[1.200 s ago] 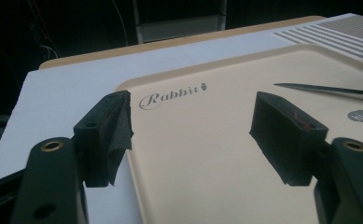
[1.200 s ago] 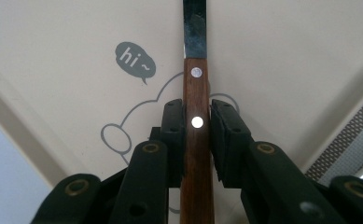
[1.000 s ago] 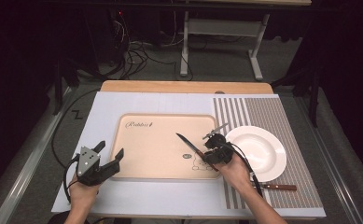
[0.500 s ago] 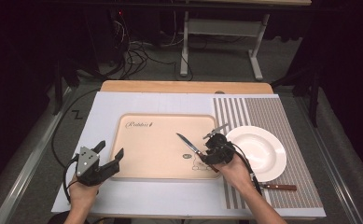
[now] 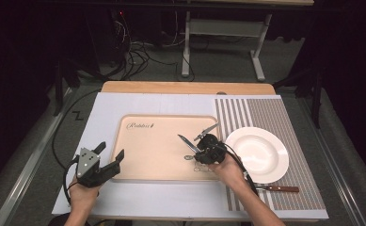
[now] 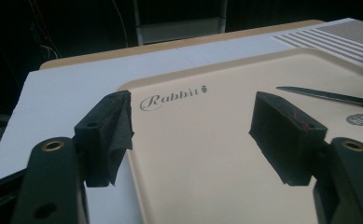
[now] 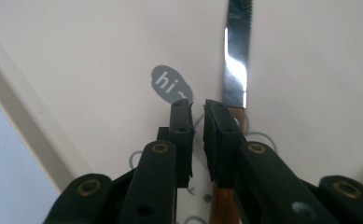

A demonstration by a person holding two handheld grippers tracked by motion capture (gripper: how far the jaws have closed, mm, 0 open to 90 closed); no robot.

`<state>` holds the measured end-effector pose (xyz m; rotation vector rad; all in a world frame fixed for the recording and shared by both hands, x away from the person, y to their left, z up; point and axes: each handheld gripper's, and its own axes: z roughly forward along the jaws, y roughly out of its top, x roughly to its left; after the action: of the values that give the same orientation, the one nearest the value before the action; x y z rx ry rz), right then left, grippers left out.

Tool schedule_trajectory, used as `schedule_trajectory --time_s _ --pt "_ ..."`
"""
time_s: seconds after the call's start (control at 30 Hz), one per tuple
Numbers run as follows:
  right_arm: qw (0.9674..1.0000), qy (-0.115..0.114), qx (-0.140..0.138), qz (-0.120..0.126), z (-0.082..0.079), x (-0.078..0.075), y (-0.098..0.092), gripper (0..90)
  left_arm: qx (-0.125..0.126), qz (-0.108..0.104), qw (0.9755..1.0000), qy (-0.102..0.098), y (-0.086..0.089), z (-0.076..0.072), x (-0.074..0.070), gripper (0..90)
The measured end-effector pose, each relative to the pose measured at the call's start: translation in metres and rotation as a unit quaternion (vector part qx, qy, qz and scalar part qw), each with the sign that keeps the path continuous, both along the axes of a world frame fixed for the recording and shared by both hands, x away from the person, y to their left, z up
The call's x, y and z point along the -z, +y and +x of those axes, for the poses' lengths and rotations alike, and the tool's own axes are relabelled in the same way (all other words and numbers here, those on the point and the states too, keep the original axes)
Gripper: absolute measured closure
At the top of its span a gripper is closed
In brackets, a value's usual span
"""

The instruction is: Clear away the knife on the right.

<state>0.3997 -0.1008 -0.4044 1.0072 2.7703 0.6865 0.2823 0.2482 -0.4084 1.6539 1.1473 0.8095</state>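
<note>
A table knife with a wooden handle lies on the beige tray; its blade points up and left. In the right gripper view the blade runs up from a brown handle that passes under the right-hand jaw. My right gripper hovers low over the tray's right part, jaws almost together with a thin slit and nothing between them. My left gripper stands open at the tray's lower left corner, holding nothing. The left gripper view shows the tray and the knife blade.
A white plate rests on the striped mat right of the tray. A second wooden-handled knife lies below the plate. A white sheet covers the table. A grey "hi" sticker marks the tray.
</note>
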Motion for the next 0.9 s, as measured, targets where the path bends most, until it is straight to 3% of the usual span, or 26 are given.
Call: schedule_trajectory --time_s 0.2,0.9 --pt "1.0 0.0 -0.004 -0.002 0.003 0.005 0.005 89.1 0.001 0.0 1.0 -0.002 0.0 -0.001 0.0 30.0" --pt "0.9996 -0.008 0.028 -0.003 0.017 0.006 -0.01 90.0 0.001 0.0 1.0 -0.005 0.001 0.0 -0.001 30.0"
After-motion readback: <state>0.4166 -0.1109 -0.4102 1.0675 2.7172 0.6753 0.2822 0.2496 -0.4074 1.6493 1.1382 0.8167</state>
